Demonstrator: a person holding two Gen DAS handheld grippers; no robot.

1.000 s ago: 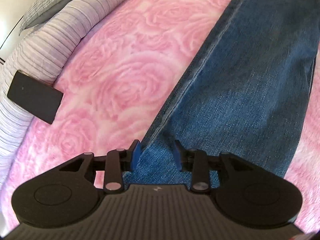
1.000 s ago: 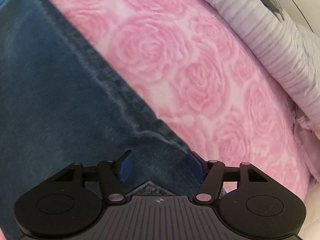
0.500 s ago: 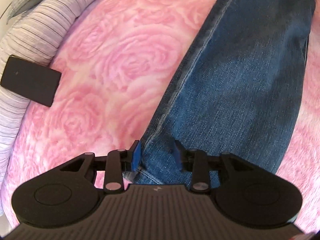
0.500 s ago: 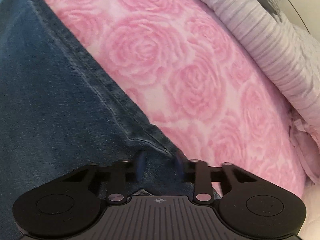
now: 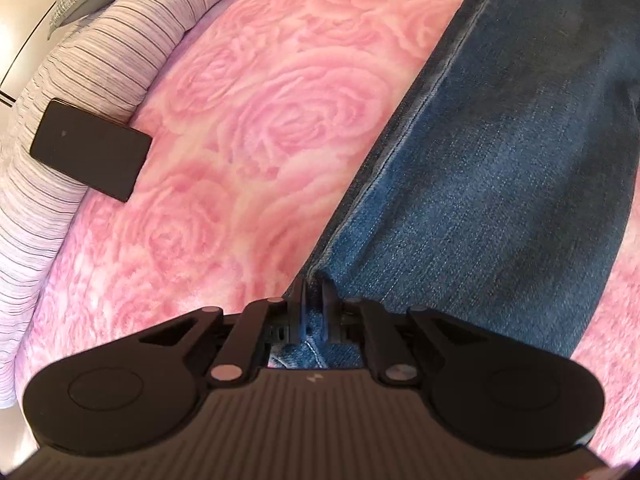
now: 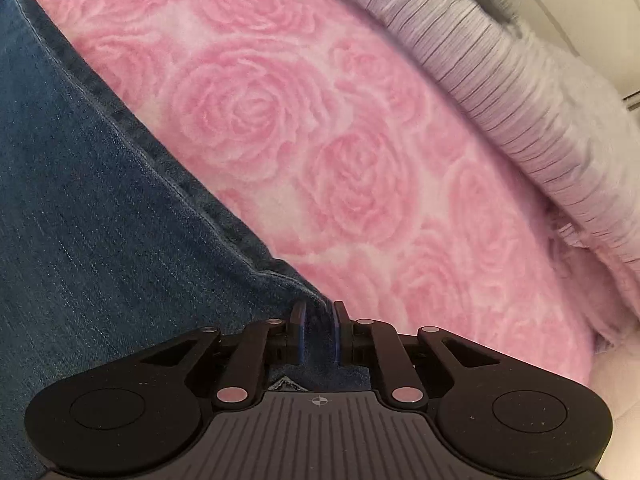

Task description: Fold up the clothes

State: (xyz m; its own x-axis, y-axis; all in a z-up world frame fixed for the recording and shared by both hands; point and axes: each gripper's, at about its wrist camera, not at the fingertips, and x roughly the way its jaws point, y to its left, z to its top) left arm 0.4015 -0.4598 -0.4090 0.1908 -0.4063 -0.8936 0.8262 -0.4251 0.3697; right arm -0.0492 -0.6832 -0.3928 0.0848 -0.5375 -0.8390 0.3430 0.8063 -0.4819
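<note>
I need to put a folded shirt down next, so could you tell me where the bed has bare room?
Bare blanket lies between the jeans and the striped pillow, short of the black slab. In the right view, blanket is free between jeans and pillow. The jeans fill the middle.

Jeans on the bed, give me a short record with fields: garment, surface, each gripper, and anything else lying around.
garment: blue jeans, lying flat on the blanket
surface: pink rose-print blanket
left gripper: shut on the jeans' left edge at the hem end
right gripper: shut on the jeans' right edge at the hem end
other items: black rectangular object on the blanket's edge against the striped bedding
fold progress: none visible yet
</note>
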